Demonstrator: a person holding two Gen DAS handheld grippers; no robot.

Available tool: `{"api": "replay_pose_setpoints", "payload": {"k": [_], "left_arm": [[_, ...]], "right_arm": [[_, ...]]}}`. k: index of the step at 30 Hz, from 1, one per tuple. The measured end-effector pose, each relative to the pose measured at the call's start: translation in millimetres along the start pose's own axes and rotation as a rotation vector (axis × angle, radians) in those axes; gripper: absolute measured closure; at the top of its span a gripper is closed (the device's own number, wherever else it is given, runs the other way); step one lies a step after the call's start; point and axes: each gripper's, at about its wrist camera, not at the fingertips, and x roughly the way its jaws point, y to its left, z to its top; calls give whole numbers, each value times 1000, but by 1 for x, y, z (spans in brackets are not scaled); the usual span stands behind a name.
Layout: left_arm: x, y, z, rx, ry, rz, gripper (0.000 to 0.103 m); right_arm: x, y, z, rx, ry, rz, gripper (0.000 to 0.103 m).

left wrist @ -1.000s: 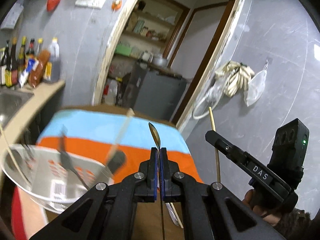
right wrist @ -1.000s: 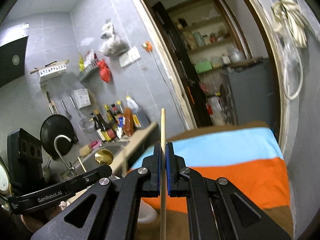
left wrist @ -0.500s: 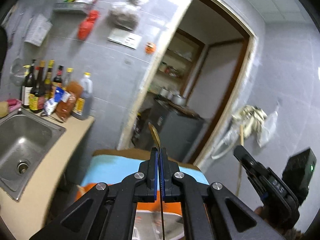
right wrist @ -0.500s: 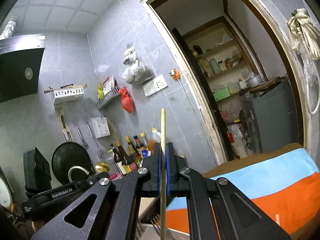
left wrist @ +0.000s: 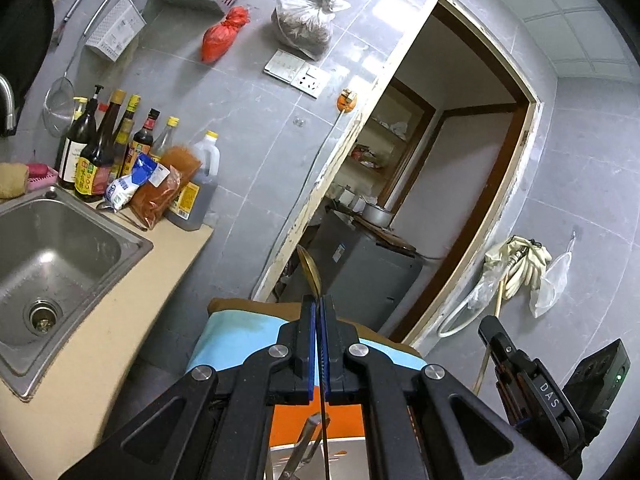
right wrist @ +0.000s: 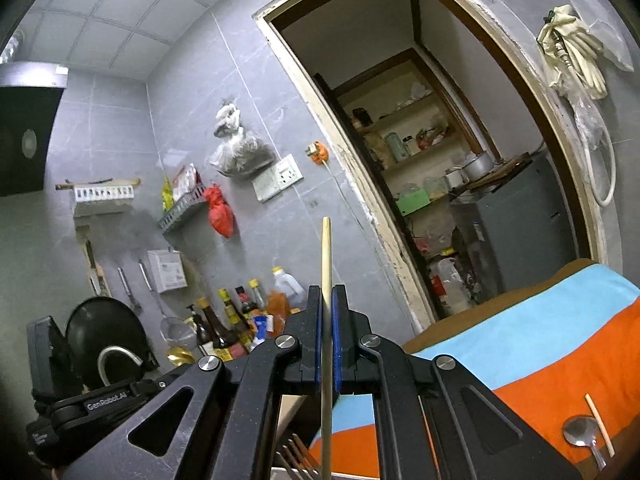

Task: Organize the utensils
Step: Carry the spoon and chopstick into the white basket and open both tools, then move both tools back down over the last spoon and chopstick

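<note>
My left gripper [left wrist: 319, 300] is shut on a gold spoon [left wrist: 310, 268], seen edge-on, its bowl sticking up past the fingertips. The right gripper [right wrist: 327, 292] is shut on a pale wooden chopstick [right wrist: 327, 256] that stands upright between the pads. Each gripper shows in the other's view: the right gripper [left wrist: 520, 364] with its chopstick [left wrist: 490, 344], and the left gripper [right wrist: 96, 396] with the gold spoon [right wrist: 180, 356]. Below both lies a blue-and-orange striped cloth [right wrist: 560, 344]. On it rest a silver spoon [right wrist: 580, 432] and another chopstick [right wrist: 599, 424]. Fork tines [right wrist: 296, 456] poke up at the bottom edge.
A steel sink [left wrist: 52, 248] is set in a beige counter on the left, with sauce bottles [left wrist: 100, 152] behind it. A black wok [right wrist: 104, 332] hangs on the wall. An open doorway with a grey cabinet [left wrist: 368, 276] lies ahead. A white basket with utensils [left wrist: 304, 452] sits below the left gripper.
Both views have swung up and to the left. The striped cloth and the basket have dropped to the bottom edge, and the sink has come into the left view. Both grips are unchanged.
</note>
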Motion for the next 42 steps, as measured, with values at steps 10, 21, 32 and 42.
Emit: {"api": "replay_pose_setpoints", "payload": {"k": [10,21,32,42], "left_arm": [[4,-5,-20,86,-28,25,100],[6,-8,-29,126,11,19,100],[-4,-13,-23,173,97,26,90],[-19,-37,-5,194,99,22,53]], "right_arm": [[8,-4,-15,-10,18,-38,99],[6,-10,-20,-19,44,-47,99],[-8,-13,-14,-25,121,-46,78],[-36,-9,24,-66,99,-58,59]]}}
